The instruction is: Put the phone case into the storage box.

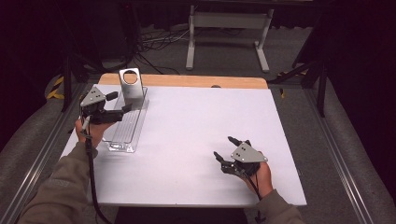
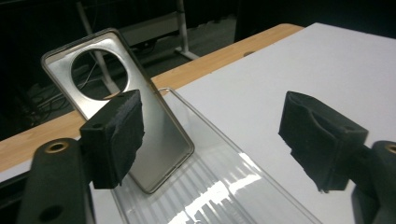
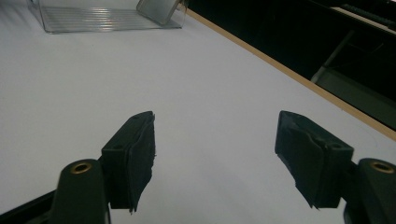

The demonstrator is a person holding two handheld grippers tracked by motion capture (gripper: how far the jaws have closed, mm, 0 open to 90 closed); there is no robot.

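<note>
The white table (image 1: 196, 140) is left mostly bare, so that room is kept for both hands. At its far left a clear plastic tray (image 1: 126, 126) is laid lengthwise, and at the tray's far end a silver phone case (image 1: 130, 84) is stood nearly upright, leaning back a little, its foot resting inside the tray (probably propped that way so its edges can be reached by the jaws).

The left gripper (image 1: 119, 103) is held just beside the case with its jaws spread wide and nothing between them; in the left gripper view the case (image 2: 140, 126) is seen past the left pad, apart from it, which suggests a grasp being lined up. The right gripper (image 1: 229, 151) is parked near the table's right front, jaws likewise apart and empty, well away from the tray.

The case is a thin shell with a satin metallic inner face, rounded corners, a darker rim and one large round camera opening near its top.
</note>
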